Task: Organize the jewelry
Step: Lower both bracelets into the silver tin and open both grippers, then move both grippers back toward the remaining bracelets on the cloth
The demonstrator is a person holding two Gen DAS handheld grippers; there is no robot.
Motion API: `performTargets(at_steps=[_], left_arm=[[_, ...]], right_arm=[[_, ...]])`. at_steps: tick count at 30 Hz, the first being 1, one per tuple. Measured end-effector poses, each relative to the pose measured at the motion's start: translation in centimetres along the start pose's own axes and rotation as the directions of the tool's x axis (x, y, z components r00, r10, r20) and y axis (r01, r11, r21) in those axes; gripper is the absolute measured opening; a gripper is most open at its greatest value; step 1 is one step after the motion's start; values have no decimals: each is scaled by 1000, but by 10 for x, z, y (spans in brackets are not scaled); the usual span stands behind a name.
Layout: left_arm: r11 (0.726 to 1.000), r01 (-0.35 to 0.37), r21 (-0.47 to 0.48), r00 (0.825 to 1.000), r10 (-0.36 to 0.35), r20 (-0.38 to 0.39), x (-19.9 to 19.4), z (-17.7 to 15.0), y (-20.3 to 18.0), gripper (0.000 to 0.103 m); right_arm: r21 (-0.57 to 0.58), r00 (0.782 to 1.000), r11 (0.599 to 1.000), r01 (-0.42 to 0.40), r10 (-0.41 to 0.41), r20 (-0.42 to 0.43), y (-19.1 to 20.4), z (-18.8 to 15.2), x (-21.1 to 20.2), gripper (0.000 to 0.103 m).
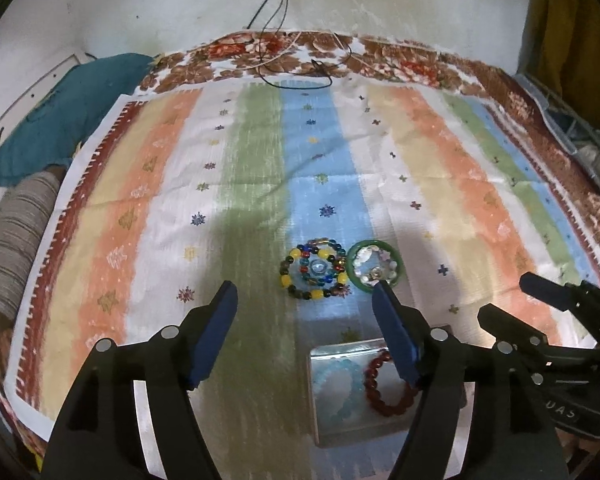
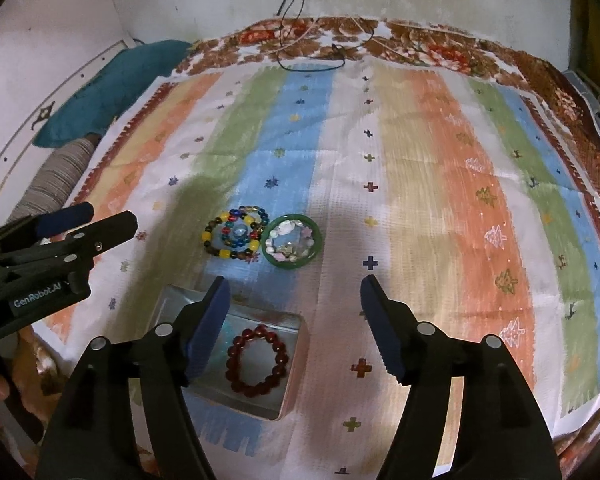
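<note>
Both grippers gape empty above the tin; light, slippery bead bracelets near the cloth's centre want rim grips.

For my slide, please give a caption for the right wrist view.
Open right tool above a tray holding a red bracelet; two bracelet clusters wait beyond.

A striped cloth in orange, green, blue and white covers a floral bedspread, with a teal pillow and grey striped roll at left, and dark cables at the far edge.
</note>
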State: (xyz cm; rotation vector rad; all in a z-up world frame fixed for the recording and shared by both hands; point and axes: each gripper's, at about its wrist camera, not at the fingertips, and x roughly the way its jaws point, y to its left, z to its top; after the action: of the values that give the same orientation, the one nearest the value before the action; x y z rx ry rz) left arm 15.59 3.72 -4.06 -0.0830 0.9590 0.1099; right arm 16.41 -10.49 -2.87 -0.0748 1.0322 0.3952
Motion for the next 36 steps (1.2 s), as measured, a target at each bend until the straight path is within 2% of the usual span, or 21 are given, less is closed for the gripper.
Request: performTargets(at_steps=[3,5,10,13,36], left_arm=[[1000,-10,7,1000,10,-7,5,5,1,71],[1000,-16,1,1000,16,-11,9,8,2,71],[1000,-9,-14,1000,8,-30,19,15,5,72],[1000,-14,-10,999,14,-39,24,17,5,72],[1000,-12,-11,994,10,-110,76,36,6,72]], right_arm=[[0,1000,1000,1,-2,-18,0,3,6,68],[-2,1000,1000,-8,8,-24,0,6,10,73],[0,999,1000,4,-4,-39,-2,10,19,76],[7,999,1000,12,-11,-46,-4,12,22,81],[-11,990,997,75,-76,-121,-16,34,68,81]])
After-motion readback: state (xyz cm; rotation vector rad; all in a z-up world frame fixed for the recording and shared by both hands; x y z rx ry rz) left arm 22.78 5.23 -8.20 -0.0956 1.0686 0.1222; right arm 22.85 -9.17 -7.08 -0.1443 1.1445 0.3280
